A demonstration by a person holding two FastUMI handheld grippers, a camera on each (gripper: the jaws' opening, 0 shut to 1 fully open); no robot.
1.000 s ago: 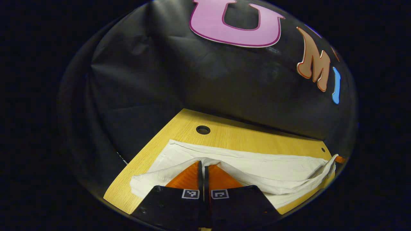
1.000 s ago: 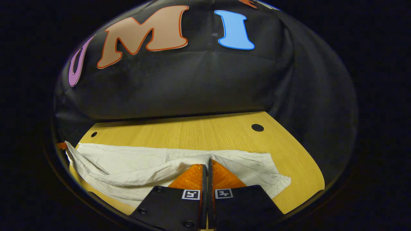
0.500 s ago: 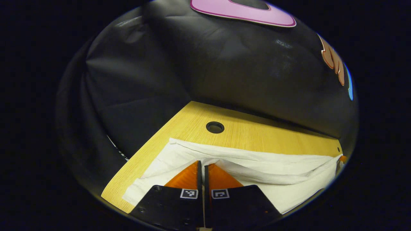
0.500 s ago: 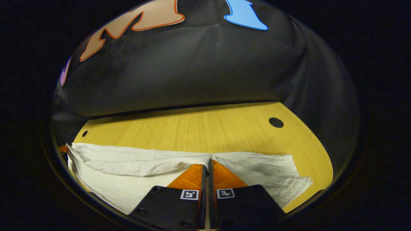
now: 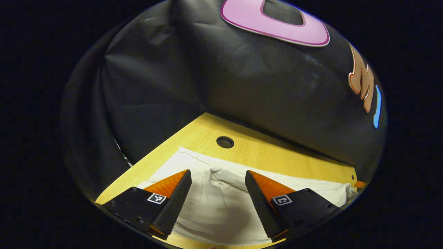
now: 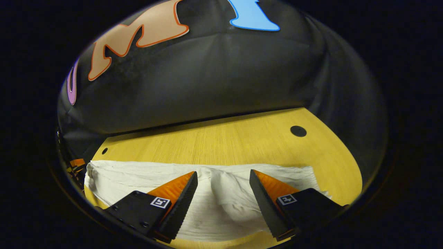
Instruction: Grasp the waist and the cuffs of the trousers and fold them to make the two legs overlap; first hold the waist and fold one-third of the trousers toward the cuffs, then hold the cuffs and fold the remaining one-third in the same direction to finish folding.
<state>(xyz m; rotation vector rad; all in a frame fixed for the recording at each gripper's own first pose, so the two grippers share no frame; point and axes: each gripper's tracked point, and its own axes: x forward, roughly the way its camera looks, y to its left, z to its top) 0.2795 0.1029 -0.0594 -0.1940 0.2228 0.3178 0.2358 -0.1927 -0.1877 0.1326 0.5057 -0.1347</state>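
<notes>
White trousers (image 5: 214,204) of soft, crinkled cloth lie folded flat on a pale wooden table (image 5: 277,159) with a fine straight grain. The fabric forms a long band running across the near part of the tabletop, with a rumpled ridge along its far edge and shallow creases over its surface.

In the left gripper view, the left gripper (image 5: 217,204) hangs just above the cloth with its two wedge-shaped fingers (image 5: 173,200) spread wide apart. The inner faces of the fingers are ribbed like fine saw teeth. Nothing is held between them; the white cloth shows in the gap, puckered into a small raised bump near the fingertips. Past the cloth, a round dark hole (image 5: 225,142) is cut in the table near its back corner.

In the right gripper view, the right gripper (image 6: 223,204) is likewise spread wide over the same band of trousers (image 6: 221,204), its toothed fingers (image 6: 180,204) apart and gripping nothing. The cloth between them rises in a soft fold. The bare wood of the table (image 6: 225,141) stretches beyond, with a round dark hole (image 6: 298,131) toward its right side and a much smaller one (image 6: 104,150) at the left.

A wrinkled black cloth wall (image 6: 214,76) hangs behind the table.
</notes>
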